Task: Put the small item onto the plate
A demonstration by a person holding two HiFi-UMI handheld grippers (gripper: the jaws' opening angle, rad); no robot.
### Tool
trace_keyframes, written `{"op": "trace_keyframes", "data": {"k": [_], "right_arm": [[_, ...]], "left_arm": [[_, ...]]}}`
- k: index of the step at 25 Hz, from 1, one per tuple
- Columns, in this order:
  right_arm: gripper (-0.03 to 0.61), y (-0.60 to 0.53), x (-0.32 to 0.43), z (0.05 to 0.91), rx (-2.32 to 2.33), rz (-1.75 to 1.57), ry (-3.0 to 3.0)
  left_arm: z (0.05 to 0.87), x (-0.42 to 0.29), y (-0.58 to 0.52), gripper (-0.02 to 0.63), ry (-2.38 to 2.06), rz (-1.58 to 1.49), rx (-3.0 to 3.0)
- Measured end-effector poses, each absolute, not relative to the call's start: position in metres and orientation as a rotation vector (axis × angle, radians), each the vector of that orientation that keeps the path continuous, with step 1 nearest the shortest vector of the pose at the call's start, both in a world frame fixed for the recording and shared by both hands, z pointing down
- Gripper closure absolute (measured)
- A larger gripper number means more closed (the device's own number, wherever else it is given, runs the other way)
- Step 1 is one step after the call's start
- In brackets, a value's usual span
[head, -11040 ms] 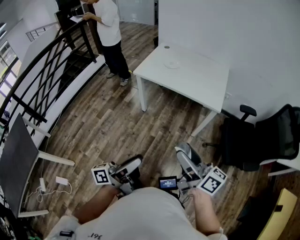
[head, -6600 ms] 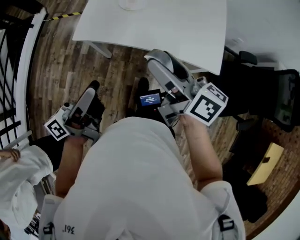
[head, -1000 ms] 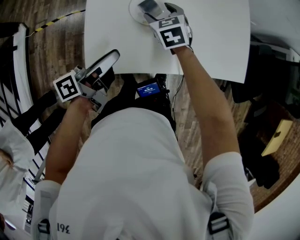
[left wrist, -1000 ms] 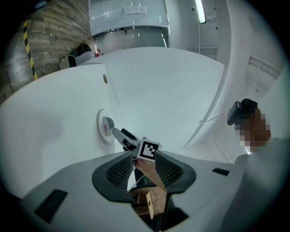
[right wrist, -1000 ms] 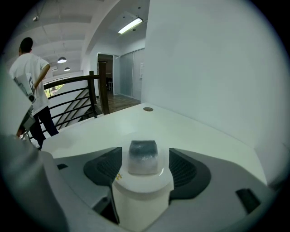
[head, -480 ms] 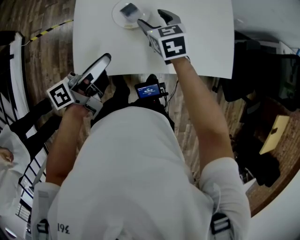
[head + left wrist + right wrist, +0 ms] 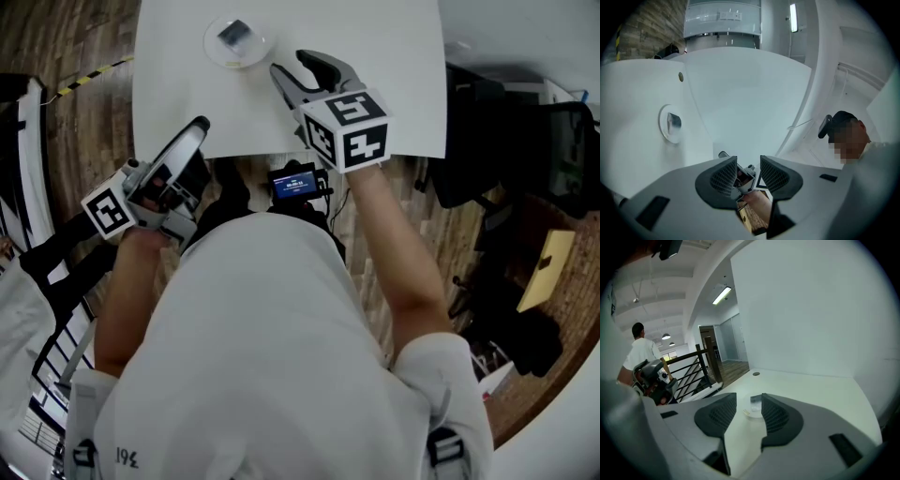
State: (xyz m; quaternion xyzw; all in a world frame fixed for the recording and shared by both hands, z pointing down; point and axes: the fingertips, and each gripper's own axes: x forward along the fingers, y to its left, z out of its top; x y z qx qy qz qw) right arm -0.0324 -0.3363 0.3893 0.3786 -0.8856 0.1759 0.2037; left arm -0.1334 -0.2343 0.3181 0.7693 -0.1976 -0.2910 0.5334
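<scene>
The item (image 7: 233,35) is seen on the plate (image 7: 214,47) near the far left corner of the bench (image 7: 375,37); nothing is judged left. The right hand-held gripper (image 7: 289,64) is held empty, jaws just narrowed but apart; the left hand-held gripper (image 7: 199,127) is spread, empty.

You're in an office. A plain white bench (image 7: 394,56) stands against a bare white wall (image 7: 811,310), with a black chair (image 7: 473,141) beside it. The floor (image 7: 84,122) is wood plank, marked with a strip of yellow-black tape (image 7: 89,80). Further off are a dark railing (image 7: 693,364), a strip light (image 7: 721,295) on the white ceiling, glazed doors (image 7: 727,341), and a person (image 7: 640,350) standing near the railing.
</scene>
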Motion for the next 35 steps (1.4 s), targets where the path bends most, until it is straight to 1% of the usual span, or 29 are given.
{"op": "trace_keyframes", "data": {"k": [1,6,7,15,21,26,28,35], "right_arm": [[0.419,-0.331,-0.030,0.384,1.057,0.495,-2.481],[0.567,-0.306,-0.019,0.351,1.093,0.522,-2.542],[0.577,-0.302,-0.016,0.343,1.104,0.545,-2.561],[0.577,-0.279,0.006,0.265,1.144,0.858,-2.814],[0.577,-0.268,0.019,0.217,1.135,0.813,-2.918],[0.577,-0.267,0.021,0.200,1.095,0.839,-2.980],[0.577,-0.267,0.021,0.196,1.082,0.821,-2.994],[0.578,-0.269,0.025,0.197,1.112,0.793,-2.991]], "left_arm": [[0.314,-0.132,-0.234,0.465,-0.473,-0.703,1.833],[0.294,-0.125,-0.231,0.465,-0.464,-0.739,1.850],[0.289,-0.122,-0.230,0.463,-0.456,-0.743,1.857],[0.251,-0.105,-0.220,0.465,-0.389,-0.753,1.920],[0.221,-0.096,-0.209,0.465,-0.349,-0.750,2.011],[0.211,-0.088,-0.205,0.467,-0.334,-0.730,2.074],[0.207,-0.086,-0.204,0.509,-0.325,-0.735,2.097],[0.205,-0.088,-0.202,0.539,-0.328,-0.737,2.111]]}}
